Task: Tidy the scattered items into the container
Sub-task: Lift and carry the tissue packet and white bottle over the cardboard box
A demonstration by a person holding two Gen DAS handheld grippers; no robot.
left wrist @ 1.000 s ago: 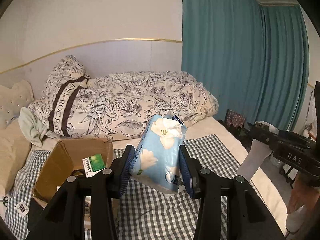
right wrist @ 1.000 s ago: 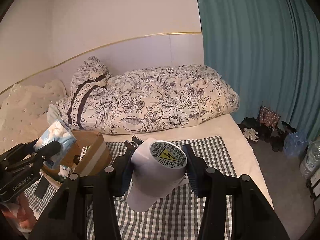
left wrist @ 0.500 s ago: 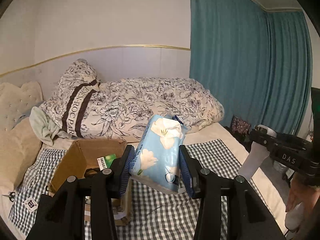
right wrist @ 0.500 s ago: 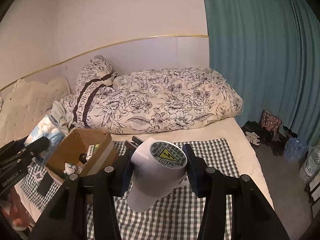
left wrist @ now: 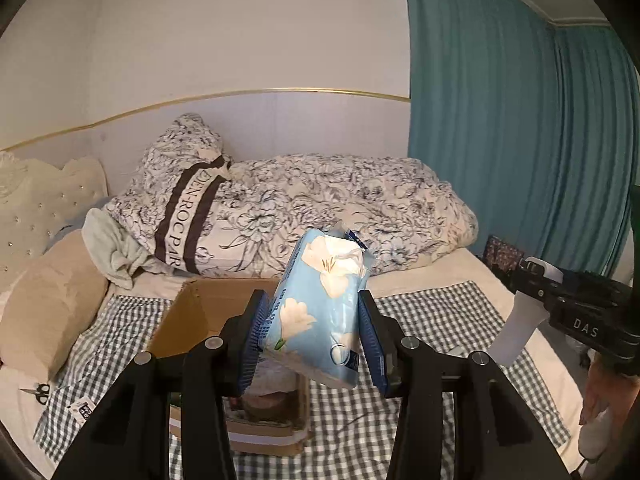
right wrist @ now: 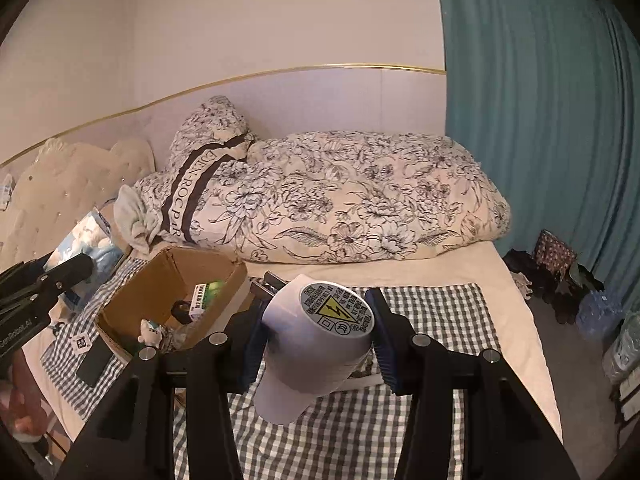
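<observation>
Both tools are clamped: left tool [left wrist: 312,344] holds the tissue pack [left wrist: 320,312] directly above the cardboard box [right wrist: 168,300], right tool [right wrist: 316,340] holds the hairdryer [right wrist: 316,340] just right of it.

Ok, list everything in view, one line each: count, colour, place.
tissue pack: 1, light blue with white flowers, between left fingers
hair dryer: 1, white, between right fingers
cardboard box: 1, brown, on the checked cloth
green-and-white carton: 1, inside the box
checked cloth: 1, grey-white, over the bed
floral duvet: 1, cream and black, against the wall
curtain: 1, teal, right side
scissors: 1, black, bed's left edge
phone: 1, black, beside the box
left gripper: black, blue pads
right gripper: black, blue pads
</observation>
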